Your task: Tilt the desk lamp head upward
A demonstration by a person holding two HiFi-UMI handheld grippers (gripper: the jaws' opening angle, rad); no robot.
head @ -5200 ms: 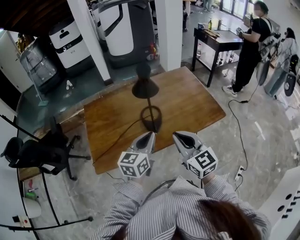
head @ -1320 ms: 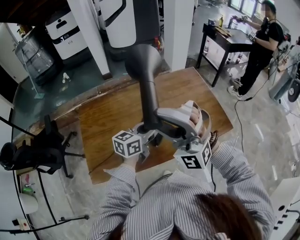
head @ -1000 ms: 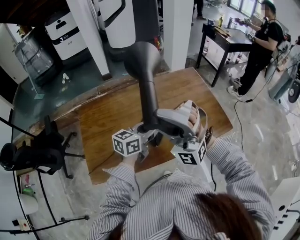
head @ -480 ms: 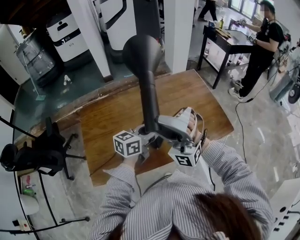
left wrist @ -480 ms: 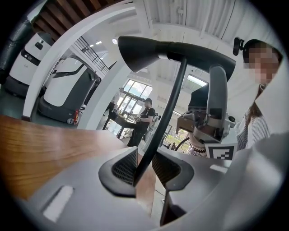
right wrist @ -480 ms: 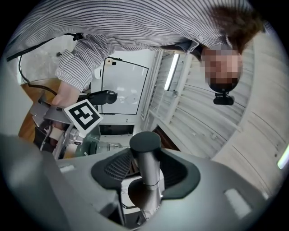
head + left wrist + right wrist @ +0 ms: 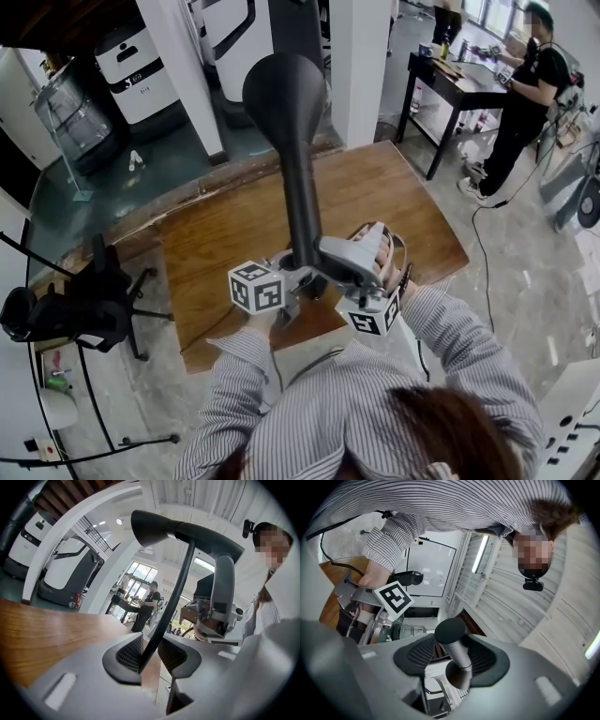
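Here lamp [image 7: 296, 159] masks table [image 7: 216, 239] — left gripper [image 7: 149, 654] clamps stem [image 7: 174, 603], right gripper [image 7: 451, 654] opening round neck [image 7: 459, 656], seemingly loose.

Clearance check: the brown wooden bench [image 7: 216, 244] has open top on its left, right and far parts, so low passes fit there. Centre is blocked. The black desk lamp [image 7: 298, 187] slants its long cone-and-tube head up and far over mid-bench, and its thin stem rises by the near edge. Near-centre edge is crowded: left gripper [image 7: 149, 652] fingers clamp the stem. Right gripper [image 7: 452, 656] sits just right of it, fingers opening with the lamp's tube between them. White square pillar [image 7: 361, 66] stands just past the far edge. Black office chair [image 7: 75, 305] sits off left, apart from the bench.
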